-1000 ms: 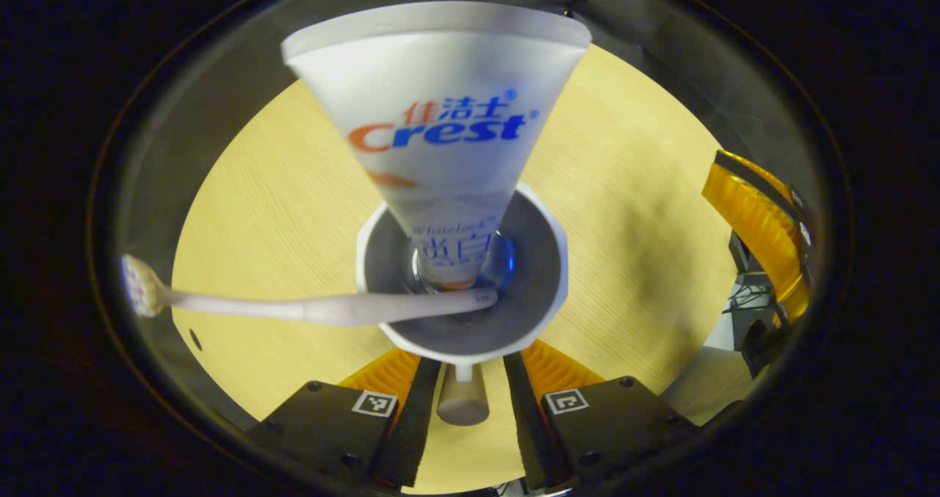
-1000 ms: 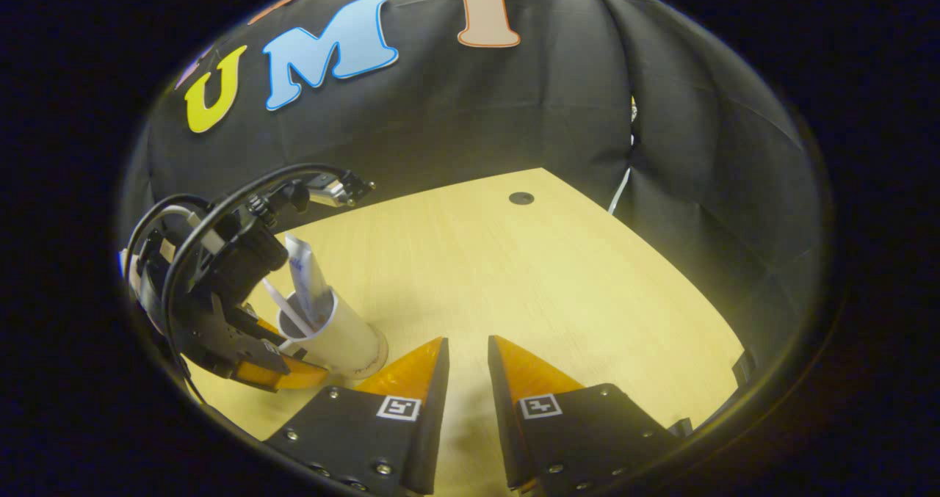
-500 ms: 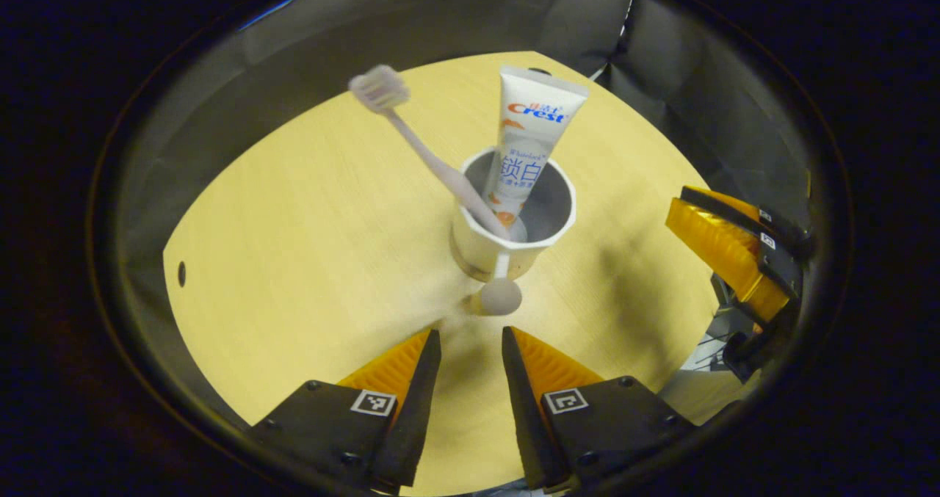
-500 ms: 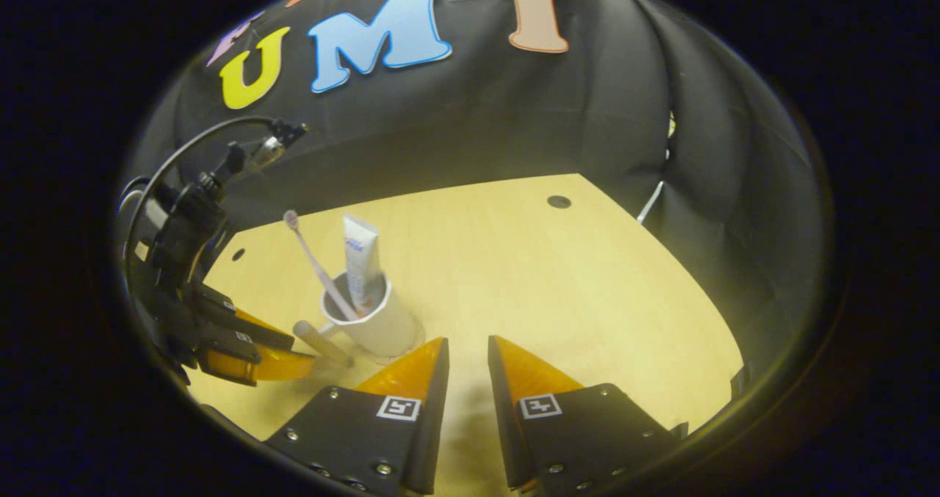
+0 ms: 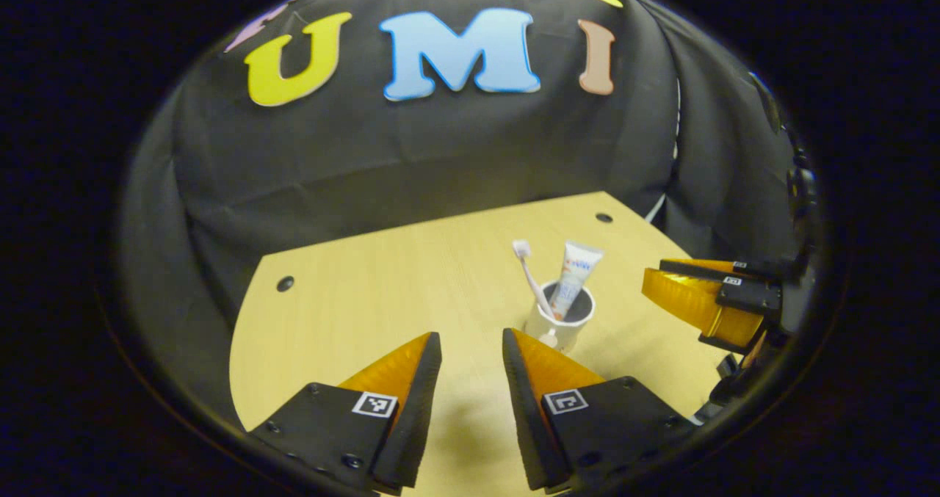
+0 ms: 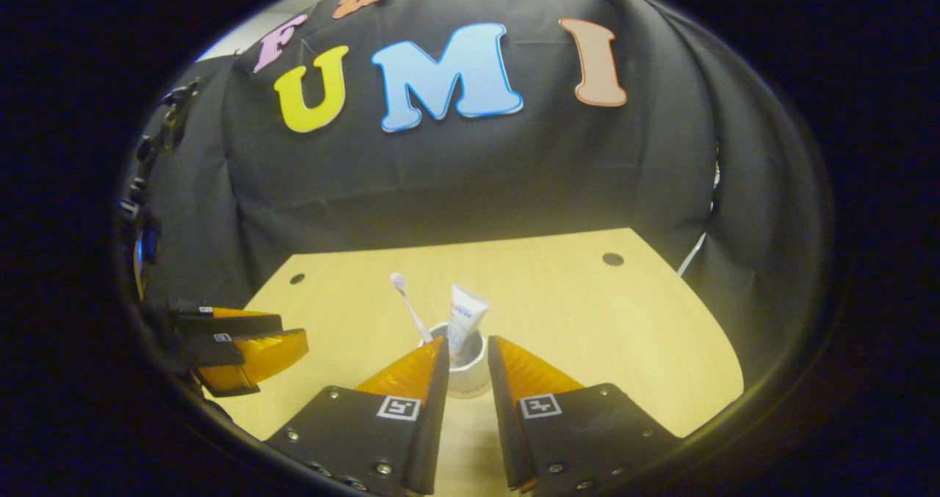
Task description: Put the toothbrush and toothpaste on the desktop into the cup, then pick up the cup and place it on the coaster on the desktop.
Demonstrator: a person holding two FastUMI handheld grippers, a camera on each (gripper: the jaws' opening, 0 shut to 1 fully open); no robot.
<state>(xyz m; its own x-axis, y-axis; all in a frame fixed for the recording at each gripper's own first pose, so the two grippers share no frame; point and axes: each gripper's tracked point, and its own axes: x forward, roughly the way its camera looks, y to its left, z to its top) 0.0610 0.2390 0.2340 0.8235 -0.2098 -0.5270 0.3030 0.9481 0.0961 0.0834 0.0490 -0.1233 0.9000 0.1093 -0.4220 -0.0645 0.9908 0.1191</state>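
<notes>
A: What surrounds the scene?
B: A black cloth wall [image 5: 411,152] hangs across the upper half of the left gripper view, falling in soft folds and wrapping round both sides.

A: And the furniture?
B: A light wooden table [image 5: 382,291] with a curved edge fills the lower middle. It has small dark round holes, one at left [image 5: 284,283] and one at the far right [image 5: 604,217].

A: The same from the other side?
B: In the right gripper view the table [image 6: 587,321] meets the cloth [image 6: 440,181] along its back edge. A pale strip shows in a gap in the cloth at right [image 6: 694,251].

A: Lighting?
B: Warm on the tabletop and dim toward the edges.
</notes>
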